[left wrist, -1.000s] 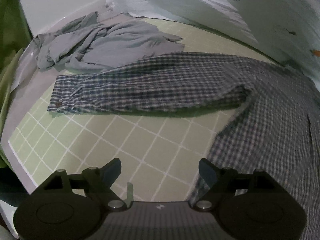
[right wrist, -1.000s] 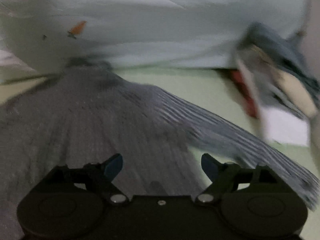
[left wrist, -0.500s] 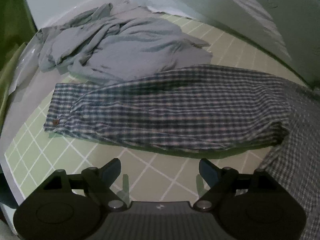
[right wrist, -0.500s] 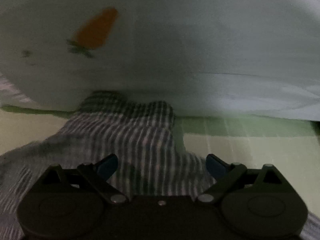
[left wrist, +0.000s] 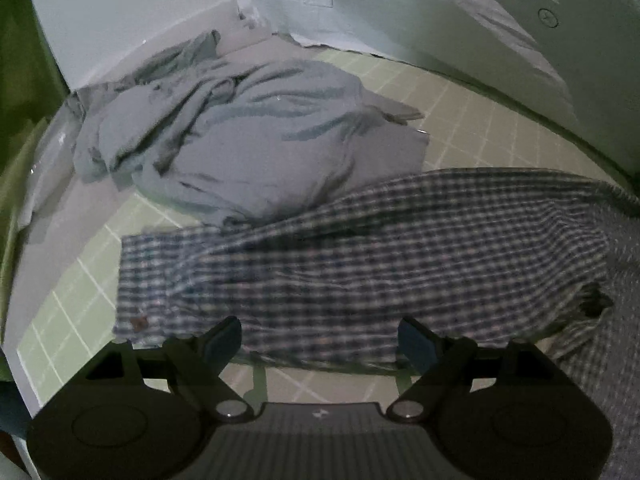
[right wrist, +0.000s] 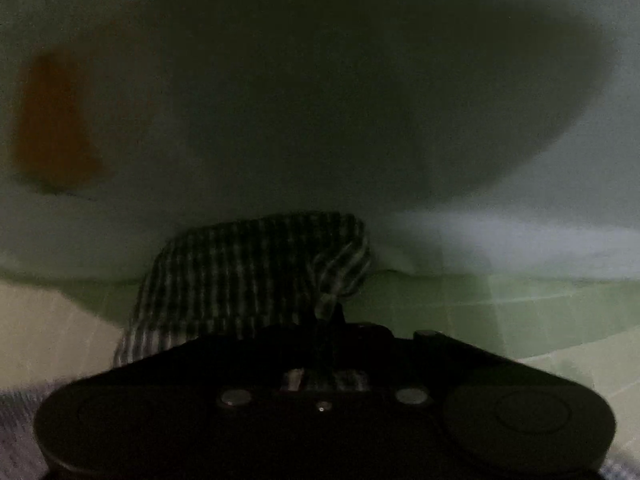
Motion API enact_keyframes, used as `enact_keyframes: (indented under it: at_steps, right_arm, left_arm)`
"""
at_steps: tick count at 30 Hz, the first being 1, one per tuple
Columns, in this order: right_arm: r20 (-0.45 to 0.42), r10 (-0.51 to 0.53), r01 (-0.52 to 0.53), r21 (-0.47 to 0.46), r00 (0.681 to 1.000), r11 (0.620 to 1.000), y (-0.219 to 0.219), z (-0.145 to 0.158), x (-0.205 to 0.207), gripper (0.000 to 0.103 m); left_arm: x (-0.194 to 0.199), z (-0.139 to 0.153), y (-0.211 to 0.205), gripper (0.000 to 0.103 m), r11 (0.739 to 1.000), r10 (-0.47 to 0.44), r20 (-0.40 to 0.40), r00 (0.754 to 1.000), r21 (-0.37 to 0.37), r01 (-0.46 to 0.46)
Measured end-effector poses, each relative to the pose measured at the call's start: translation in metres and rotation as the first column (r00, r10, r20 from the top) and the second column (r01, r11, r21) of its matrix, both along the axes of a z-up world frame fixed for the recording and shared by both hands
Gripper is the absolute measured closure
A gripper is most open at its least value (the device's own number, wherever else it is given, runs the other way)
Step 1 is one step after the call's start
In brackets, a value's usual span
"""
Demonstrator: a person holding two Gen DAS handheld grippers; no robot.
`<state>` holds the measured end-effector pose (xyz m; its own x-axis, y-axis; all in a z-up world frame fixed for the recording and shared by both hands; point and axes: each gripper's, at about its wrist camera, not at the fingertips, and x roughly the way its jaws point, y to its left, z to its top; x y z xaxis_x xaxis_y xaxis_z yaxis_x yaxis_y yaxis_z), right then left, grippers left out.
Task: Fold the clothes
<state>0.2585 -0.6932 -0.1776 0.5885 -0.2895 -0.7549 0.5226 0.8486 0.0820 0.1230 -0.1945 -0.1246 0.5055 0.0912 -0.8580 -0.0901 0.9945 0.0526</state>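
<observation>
The left tongs [left wrist: 320,338] hang spread wide over the checked shirt's [left wrist: 360,264] sleeve on the green grid mat [left wrist: 472,120]; a grey garment [left wrist: 240,136] lies crumpled behind. The right tongs [right wrist: 326,316], dim and blurred, pinch a checked fold [right wrist: 260,272]

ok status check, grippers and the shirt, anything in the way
Left gripper open, just short of plaid sleeve. Right gripper shut on plaid shirt. Crumpled grey garment beside the sleeve, partly under it.
</observation>
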Motion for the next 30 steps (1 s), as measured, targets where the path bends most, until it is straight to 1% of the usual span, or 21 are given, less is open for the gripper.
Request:
enact_keyframes:
  at_steps: [2,3,4,6,7,9,12,14,17,19,22,24,26,27,28,29,30]
  right_arm:
    - [-0.034,-0.001,0.000,-0.036,0.999,0.999,0.005,-0.005,0.003,0.088]
    - [-0.063,-0.014,0.009,-0.074,0.998,0.997,0.011,-0.003,0.002,0.065]
    - [-0.082,-0.040,0.031,-0.108,0.996,0.994,0.017,0.001,-0.003,0.040]
    - [-0.030,-0.042,0.037,-0.141,0.999,0.989,0.033,0.013,-0.027,0.024]
    - [0.007,-0.036,0.037,-0.141,0.999,0.989,0.042,0.019,-0.043,0.015]
    - [0.008,-0.044,0.045,-0.142,0.999,0.989,0.062,0.024,-0.073,0.008]
    - [0.010,-0.055,0.056,-0.143,0.998,0.988,0.093,0.030,-0.118,0.007]
    - [-0.021,-0.070,0.066,-0.131,0.997,0.989,0.105,0.030,-0.139,0.007]
    - [-0.075,-0.110,0.101,-0.111,0.991,0.989,0.131,0.024,-0.176,0.007]
    - [-0.100,-0.152,0.143,-0.097,0.983,0.985,0.145,0.027,-0.201,0.007]
    - [-0.116,-0.211,0.207,-0.049,0.971,0.977,0.152,0.026,-0.226,0.007]
    - [-0.130,-0.225,0.221,-0.044,0.966,0.974,0.158,0.022,-0.234,0.007]
    - [-0.136,-0.225,0.220,-0.052,0.965,0.974,0.164,0.027,-0.246,0.007]
    - [-0.134,-0.225,0.219,-0.053,0.965,0.974,0.166,0.029,-0.251,0.007]
    - [-0.133,-0.224,0.218,-0.055,0.966,0.974,0.169,0.032,-0.257,0.008]
    - [-0.126,-0.221,0.216,-0.053,0.967,0.975,0.169,0.034,-0.260,0.008]
    - [-0.117,-0.220,0.214,-0.058,0.969,0.975,0.171,0.036,-0.266,0.008]
  left_arm:
    - [0.001,-0.004,0.006,0.017,1.000,0.012,-0.006,1.000,0.019,-0.012]
    - [0.001,-0.005,0.011,0.017,0.999,0.028,-0.008,1.000,0.033,-0.027]
    - [0.001,-0.006,0.016,0.017,0.998,0.044,-0.009,0.999,0.047,-0.043]
    - [0.001,-0.007,0.031,0.015,0.994,0.084,-0.002,0.996,0.067,-0.084]
    - [0.001,-0.009,0.039,0.011,0.992,0.105,0.001,0.994,0.075,-0.105]
    - [0.002,-0.012,0.056,0.010,0.985,0.151,0.003,0.989,0.087,-0.151]
    - [0.006,-0.018,0.079,0.010,0.977,0.204,-0.003,0.979,0.066,-0.203]
    - [0.009,-0.023,0.093,0.010,0.972,0.231,-0.008,0.973,0.051,-0.231]
    - [0.014,-0.028,0.101,0.010,0.971,0.235,-0.013,0.972,0.053,-0.234]
    - [0.018,-0.031,0.103,0.010,0.975,0.221,-0.015,0.975,0.043,-0.220]
    - [0.020,-0.034,0.104,0.011,0.980,0.199,-0.010,0.980,0.017,-0.198]
    - [0.022,-0.031,0.103,0.028,0.985,0.171,-0.002,0.985,-0.004,-0.171]
    - [0.021,-0.023,0.098,0.062,0.989,0.142,0.013,0.990,-0.032,-0.142]
    - [0.021,-0.019,0.096,0.070,0.991,0.127,0.021,0.992,-0.046,-0.126]
    - [0.020,-0.015,0.094,0.082,0.992,0.113,0.028,0.993,-0.060,-0.111]
    - [0.020,-0.011,0.091,0.097,0.993,0.098,0.037,0.994,-0.073,-0.095]
    - [0.020,-0.007,0.089,0.101,0.993,0.084,0.045,0.995,-0.087,-0.080]
